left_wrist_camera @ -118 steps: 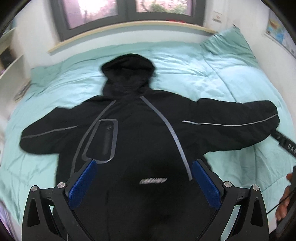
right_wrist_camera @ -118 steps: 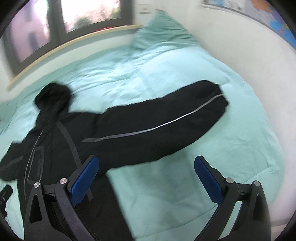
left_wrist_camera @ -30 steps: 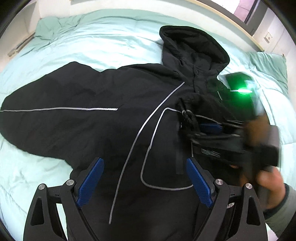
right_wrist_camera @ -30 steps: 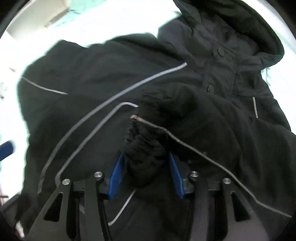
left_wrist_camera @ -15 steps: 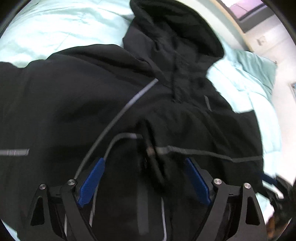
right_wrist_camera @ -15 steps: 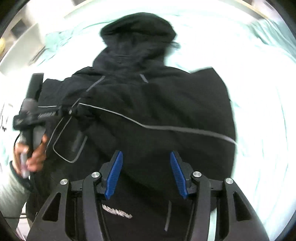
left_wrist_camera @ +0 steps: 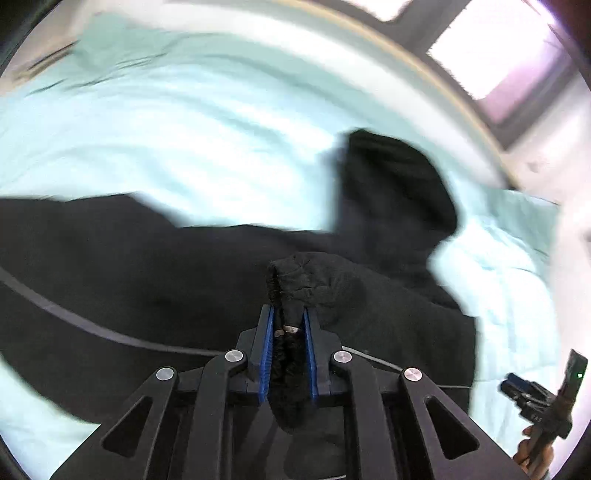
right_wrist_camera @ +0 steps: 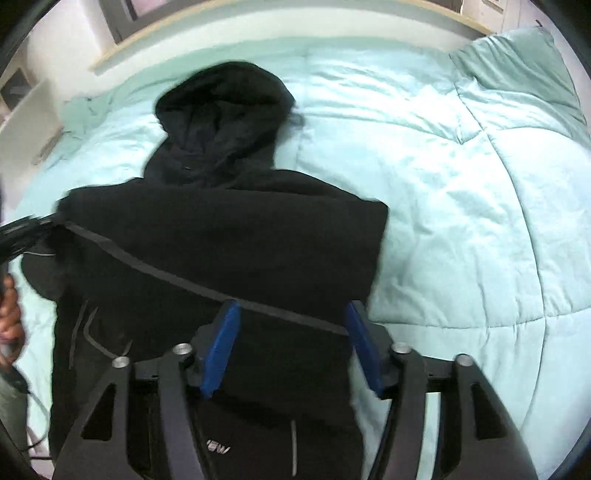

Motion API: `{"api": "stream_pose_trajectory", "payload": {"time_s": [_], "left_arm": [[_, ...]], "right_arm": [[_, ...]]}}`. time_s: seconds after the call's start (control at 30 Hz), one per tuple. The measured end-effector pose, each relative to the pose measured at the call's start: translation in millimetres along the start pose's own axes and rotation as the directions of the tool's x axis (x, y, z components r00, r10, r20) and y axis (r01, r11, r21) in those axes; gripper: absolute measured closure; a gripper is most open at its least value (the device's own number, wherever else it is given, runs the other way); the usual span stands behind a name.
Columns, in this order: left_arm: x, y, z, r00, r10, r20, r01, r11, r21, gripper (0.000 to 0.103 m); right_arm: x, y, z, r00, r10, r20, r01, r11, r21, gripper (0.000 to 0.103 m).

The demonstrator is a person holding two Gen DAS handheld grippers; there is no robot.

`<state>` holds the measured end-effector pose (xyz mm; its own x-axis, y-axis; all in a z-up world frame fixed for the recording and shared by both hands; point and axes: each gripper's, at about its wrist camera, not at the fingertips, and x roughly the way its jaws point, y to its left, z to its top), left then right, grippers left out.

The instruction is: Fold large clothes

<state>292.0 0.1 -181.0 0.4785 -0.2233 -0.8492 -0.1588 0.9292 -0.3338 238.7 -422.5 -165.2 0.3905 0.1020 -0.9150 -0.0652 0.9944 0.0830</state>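
Since the frame of a second ago, the right-hand sleeve has been laid across the chest of the black jacket [right_wrist_camera: 229, 258], and the two tongs have traded roles: the left gripper [left_wrist_camera: 289, 325], which stood wide over the chest, has closed on the cuff [left_wrist_camera: 295, 280] of that folded sleeve, while the right gripper [right_wrist_camera: 291, 343], which had been pinching that same cuff, has just been opening, with nothing between its blue pads.

Nearest the left wrist camera: jaws narrow, dark padded fabric squeezed between the pads [left_wrist_camera: 266, 343] and bulging out above the tips. Grip looks deep, not just on the hem. Beyond it, the torso, then the other sleeve [left_wrist_camera: 74, 236] lying out flat to the left of the picture, then the hood [left_wrist_camera: 395, 188], blurred.

Right wrist camera: jaws at a middling gap, hovering above the lower body of the jacket, not touching as far as I can tell. The grey piping [right_wrist_camera: 184, 280] runs slantwise across the fold. Jacket lies face up on the pale green duvet [right_wrist_camera: 480, 221], hood toward the window sill [right_wrist_camera: 258, 22].

Judgement on the step: the cuff is being repositioned to tidy the first sleeve fold. To do it well, draw the cuff so the sleeve lies inside the torso outline, keep the lift low so the padded body beneath is not dragged, and let go only once it is flat. The free right gripper could press the shoulder fold down meanwhile. The outstretched sleeve remains to be folded.
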Motion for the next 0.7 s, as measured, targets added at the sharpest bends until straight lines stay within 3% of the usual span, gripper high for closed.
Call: {"api": "stream_pose_trajectory", "payload": {"time_s": [0.1, 0.17, 0.27, 0.37, 0.43, 0.5, 0.53, 0.57, 0.63, 0.7], "left_arm": [[31.6, 31.1, -11.6, 0.987, 0.095, -0.133, -0.097, 0.995, -0.006, 0.086], [51.9, 35.4, -23.9, 0.975, 0.153, -0.162, -0.149, 0.988, 0.038, 0.079], [62.2, 26.6, -35.8, 0.964, 0.242, -0.111, -0.227, 0.965, 0.131, 0.066], [41.7, 25.0, -31.3, 0.964, 0.257, -0.061, -0.251, 0.963, 0.099, 0.059], [9.5, 21.5, -29.1, 0.966, 0.259, 0.022, -0.26, 0.963, 0.075, 0.058], [-16.2, 16.1, -28.6, 0.972, 0.219, 0.083, -0.224, 0.972, 0.063, 0.049], [-29.1, 9.6, -29.7, 0.983, 0.152, 0.107, -0.158, 0.986, 0.058, 0.039], [-32.4, 3.0, -31.3, 0.989, 0.102, 0.105, -0.11, 0.992, 0.065, 0.037], [-17.9, -27.0, -37.5, 0.998, -0.03, 0.052, 0.025, 0.995, 0.094, 0.037], [10.8, -47.8, -52.5, 0.994, -0.109, -0.029, 0.112, 0.987, 0.116, 0.037]], "right_arm": [[50.9, -1.2, 0.2, 0.996, -0.039, -0.076, 0.039, 0.999, 0.003, 0.036], [85.0, -1.4, -4.5, 0.99, -0.015, -0.139, 0.019, 0.999, 0.029, 0.036], [116.5, 2.2, -11.5, 0.984, -0.035, -0.175, 0.04, 0.999, 0.024, 0.035], [111.4, -9.8, -8.1, 0.981, 0.005, -0.195, 0.016, 0.994, 0.106, 0.034], [91.2, -9.5, -5.3, 0.984, -0.045, -0.171, 0.06, 0.994, 0.086, 0.035], [57.4, 0.8, -3.7, 0.991, -0.093, -0.095, 0.095, 0.995, 0.02, 0.035], [41.8, 7.5, -4.2, 0.995, -0.076, -0.057, 0.076, 0.997, -0.001, 0.035], [31.2, 14.5, -5.2, 0.998, -0.054, -0.031, 0.054, 0.998, -0.017, 0.035], [17.0, 35.5, -9.8, 1.0, -0.024, 0.003, 0.024, 0.998, -0.064, 0.035], [25.4, 54.8, -17.5, 0.999, 0.018, -0.028, -0.021, 0.995, -0.096, 0.035]]}}
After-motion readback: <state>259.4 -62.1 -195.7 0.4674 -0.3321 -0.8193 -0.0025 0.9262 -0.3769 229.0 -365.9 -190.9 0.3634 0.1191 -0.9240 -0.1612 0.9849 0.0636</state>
